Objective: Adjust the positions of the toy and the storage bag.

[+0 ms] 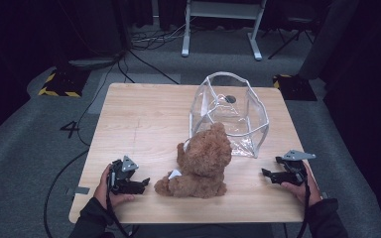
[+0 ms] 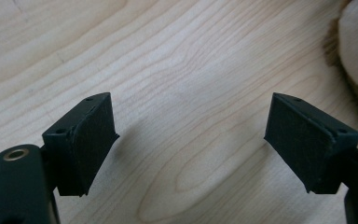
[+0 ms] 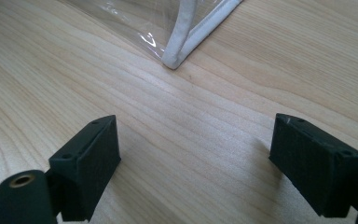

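High view: with both the left gripper [image 1: 140, 184] and right gripper [image 1: 270, 174] spread empty near the bench's front edge, a one-sided grab could topple the teddy bear [image 1: 201, 162] against the flimsy clear bag [image 1: 228, 113].

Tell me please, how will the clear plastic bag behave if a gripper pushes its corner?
The clear bag probably slides or buckles: its thin walls already look crumpled. It seems light, being empty. Its white piping may keep the corner somewhat stiff.
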### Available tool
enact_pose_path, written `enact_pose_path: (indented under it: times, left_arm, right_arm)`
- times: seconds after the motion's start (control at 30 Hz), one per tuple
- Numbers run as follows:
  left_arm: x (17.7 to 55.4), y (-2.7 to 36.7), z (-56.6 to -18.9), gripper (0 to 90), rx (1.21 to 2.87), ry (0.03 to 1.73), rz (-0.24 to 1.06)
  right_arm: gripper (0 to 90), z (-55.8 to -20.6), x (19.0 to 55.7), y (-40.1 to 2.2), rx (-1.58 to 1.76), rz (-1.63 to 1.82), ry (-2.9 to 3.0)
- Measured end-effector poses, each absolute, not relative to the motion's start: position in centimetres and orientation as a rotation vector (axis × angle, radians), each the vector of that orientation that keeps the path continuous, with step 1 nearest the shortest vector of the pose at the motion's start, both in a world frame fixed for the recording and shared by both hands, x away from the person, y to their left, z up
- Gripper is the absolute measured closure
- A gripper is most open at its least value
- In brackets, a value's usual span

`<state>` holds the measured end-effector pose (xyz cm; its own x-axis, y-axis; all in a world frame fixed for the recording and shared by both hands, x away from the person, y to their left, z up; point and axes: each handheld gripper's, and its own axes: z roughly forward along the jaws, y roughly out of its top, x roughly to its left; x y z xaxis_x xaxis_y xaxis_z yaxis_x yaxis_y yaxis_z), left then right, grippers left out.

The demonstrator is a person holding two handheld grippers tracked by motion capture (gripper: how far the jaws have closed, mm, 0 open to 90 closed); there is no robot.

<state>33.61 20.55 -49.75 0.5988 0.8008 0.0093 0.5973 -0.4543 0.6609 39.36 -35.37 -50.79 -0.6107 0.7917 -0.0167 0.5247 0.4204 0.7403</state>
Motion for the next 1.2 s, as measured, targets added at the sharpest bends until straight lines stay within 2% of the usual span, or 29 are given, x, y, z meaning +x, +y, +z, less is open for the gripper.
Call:
enact_pose_path:
  times: [0.6,1.2]
  left_arm:
    - [32.3,20.5,-46.9,16.7,2.15,1.064,0.509]
    - [31.7,18.2,-44.9,16.6,2.133,0.988,0.48]
  right_arm:
    - [15.5,-50.8,39.3,-35.4,1.129,1.016,2.317]
    - [15.5,-50.8,39.4,-35.4,1.129,1.014,2.317]
